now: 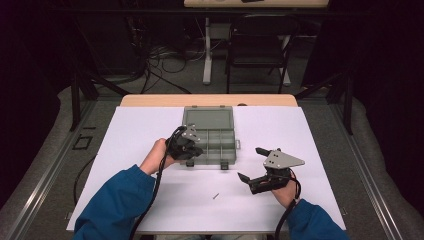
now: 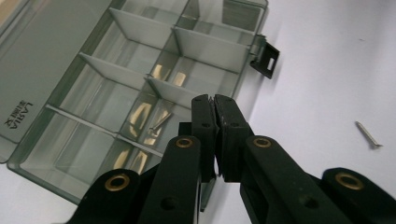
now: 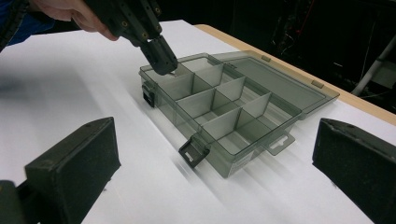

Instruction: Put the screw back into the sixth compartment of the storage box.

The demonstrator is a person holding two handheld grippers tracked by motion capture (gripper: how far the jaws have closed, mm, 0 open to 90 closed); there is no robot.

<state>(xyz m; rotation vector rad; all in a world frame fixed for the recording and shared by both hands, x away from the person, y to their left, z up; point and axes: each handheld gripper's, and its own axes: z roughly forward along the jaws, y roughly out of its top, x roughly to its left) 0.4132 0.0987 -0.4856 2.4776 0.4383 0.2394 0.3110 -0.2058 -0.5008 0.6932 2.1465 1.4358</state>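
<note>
The white-covered bench carries the open, smoke-grey clear plastic compartment box. Over its near corner compartment the left tool is held pinched shut, nothing visibly gripped. The right tool is spread wide, empty. A small metal screw lies just left of it, judged the next pick, calling for a lowered, closing grasp.

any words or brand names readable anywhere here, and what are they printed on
"LASIA" is the likely reading of the lettering, seen sideways, on the open lid of the clear compartment box, near the lid's corner.
A smaller line of characters beside it is too small to read.
Nothing readable on the left claw, the loose screw or the white table cover.
</note>
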